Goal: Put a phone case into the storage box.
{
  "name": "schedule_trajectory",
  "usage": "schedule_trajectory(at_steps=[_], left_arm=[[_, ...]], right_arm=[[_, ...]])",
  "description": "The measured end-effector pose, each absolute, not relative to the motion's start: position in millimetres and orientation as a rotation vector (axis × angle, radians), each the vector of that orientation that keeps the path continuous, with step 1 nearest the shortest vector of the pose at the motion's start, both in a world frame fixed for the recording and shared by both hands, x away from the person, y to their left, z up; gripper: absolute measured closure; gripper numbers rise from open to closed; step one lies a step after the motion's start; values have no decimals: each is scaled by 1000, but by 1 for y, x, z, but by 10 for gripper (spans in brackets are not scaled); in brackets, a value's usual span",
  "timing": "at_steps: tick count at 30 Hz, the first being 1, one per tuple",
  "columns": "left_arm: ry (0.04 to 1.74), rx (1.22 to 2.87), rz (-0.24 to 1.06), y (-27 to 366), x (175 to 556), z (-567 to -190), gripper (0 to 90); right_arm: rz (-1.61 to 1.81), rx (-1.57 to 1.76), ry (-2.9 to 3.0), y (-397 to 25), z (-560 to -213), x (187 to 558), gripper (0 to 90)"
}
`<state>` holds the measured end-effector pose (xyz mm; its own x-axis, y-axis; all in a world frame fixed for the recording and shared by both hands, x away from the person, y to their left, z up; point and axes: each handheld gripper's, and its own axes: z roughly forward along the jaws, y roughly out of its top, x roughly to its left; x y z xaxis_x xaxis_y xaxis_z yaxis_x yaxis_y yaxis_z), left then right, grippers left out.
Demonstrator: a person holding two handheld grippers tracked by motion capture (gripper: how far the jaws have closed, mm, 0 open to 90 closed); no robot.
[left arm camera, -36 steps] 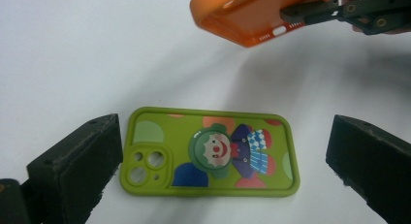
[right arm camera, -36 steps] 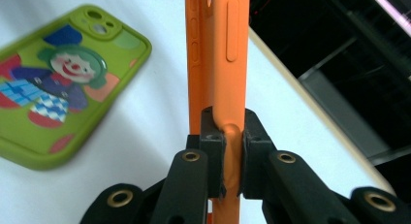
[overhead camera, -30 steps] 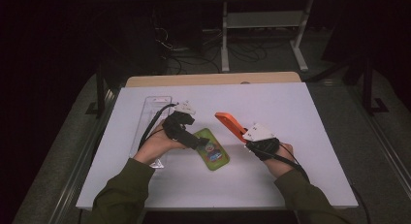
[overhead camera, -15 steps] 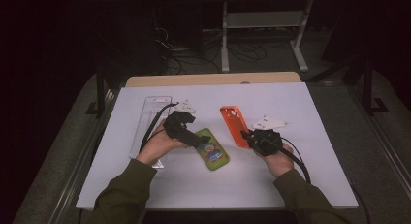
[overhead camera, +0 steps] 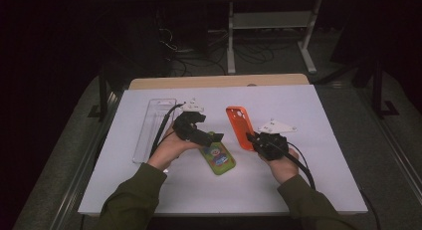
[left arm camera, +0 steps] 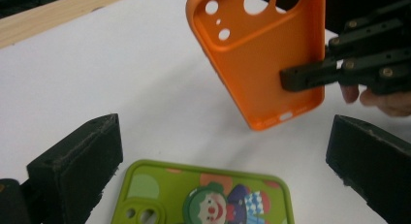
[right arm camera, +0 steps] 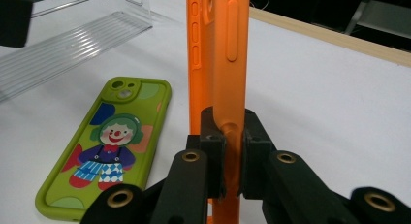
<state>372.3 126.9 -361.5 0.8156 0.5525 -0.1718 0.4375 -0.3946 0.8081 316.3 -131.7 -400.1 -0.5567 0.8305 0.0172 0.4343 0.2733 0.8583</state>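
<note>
Right gripper [right arm camera: 227, 151] fingers clamp the orange case [overhead camera: 238, 125] by its lower edge; light, bendy silicone, so grip the rim. Left gripper [left arm camera: 228, 180] hangs open over the green case [left arm camera: 203, 197].

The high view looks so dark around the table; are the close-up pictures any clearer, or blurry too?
High view: the white table is lit, the room behind nearly black and grainy. Left gripper view: the orange case is fairly sharp with a soft shadow beneath, while the near black jaws blur. Right gripper view: the green clown case is crisp and the clear tray shows glare streaks.
</note>
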Motion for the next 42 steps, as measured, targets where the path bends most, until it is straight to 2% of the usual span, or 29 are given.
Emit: schedule_trajectory(at_steps=[21,42], left_arm=[[757,1925,118,92,382,-364,0],[775,1844,101,81,383,-370,0]], right_arm=[[1236,1144,2065,-115,-398,311,821],[1245,1121,2063,-102,-401,306,821]])
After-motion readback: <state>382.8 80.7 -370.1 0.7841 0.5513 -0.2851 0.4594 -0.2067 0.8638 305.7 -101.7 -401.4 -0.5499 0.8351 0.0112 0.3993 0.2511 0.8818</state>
